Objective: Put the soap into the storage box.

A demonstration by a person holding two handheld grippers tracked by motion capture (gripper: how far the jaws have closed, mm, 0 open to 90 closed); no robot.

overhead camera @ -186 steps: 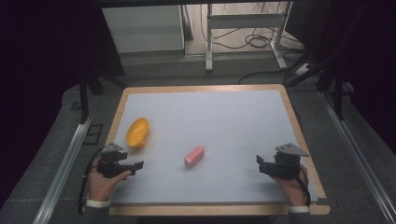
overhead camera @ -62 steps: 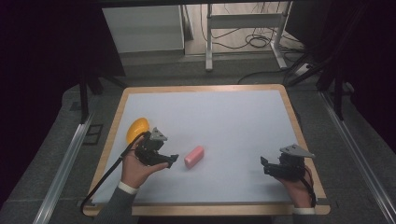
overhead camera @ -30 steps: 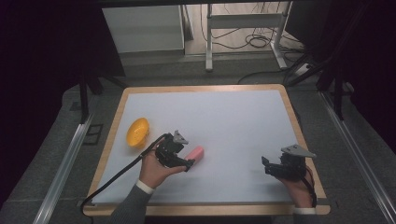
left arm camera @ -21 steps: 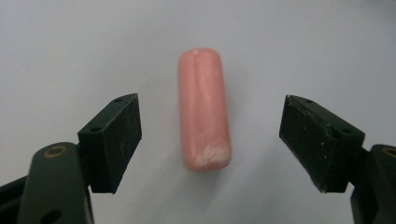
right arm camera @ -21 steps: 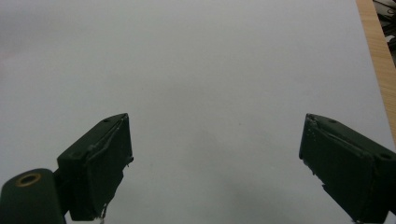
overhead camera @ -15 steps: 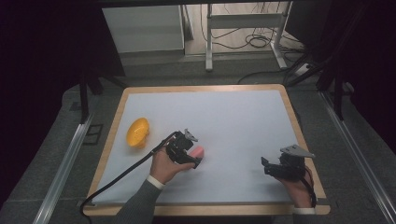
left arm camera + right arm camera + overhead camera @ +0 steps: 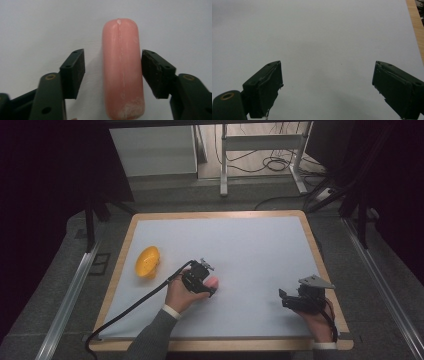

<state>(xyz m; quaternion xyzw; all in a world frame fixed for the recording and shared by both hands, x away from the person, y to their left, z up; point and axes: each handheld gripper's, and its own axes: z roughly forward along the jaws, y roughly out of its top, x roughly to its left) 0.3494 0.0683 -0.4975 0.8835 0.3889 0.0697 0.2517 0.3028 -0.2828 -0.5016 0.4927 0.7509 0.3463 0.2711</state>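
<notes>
Left gripper view: the left gripper (image 7: 113, 75), newly arrived mid-table, straddles the pink sausage (image 7: 123, 68), jaws apart, poised to clamp; the right gripper (image 7: 327, 90) idles open.

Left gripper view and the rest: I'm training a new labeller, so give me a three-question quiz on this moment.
1. True or false: the left claw has already clamped the pink sausage.
2. What lies between the right claw jaws? A) a sausage B) bare white mat C) a yellow bowl
3. Fill in: the yellow bowl sits near the table's ____ edge in the high view.

Key: 1 false, the jaws straddle it with gaps showing. 2 B. 3 left.
</notes>
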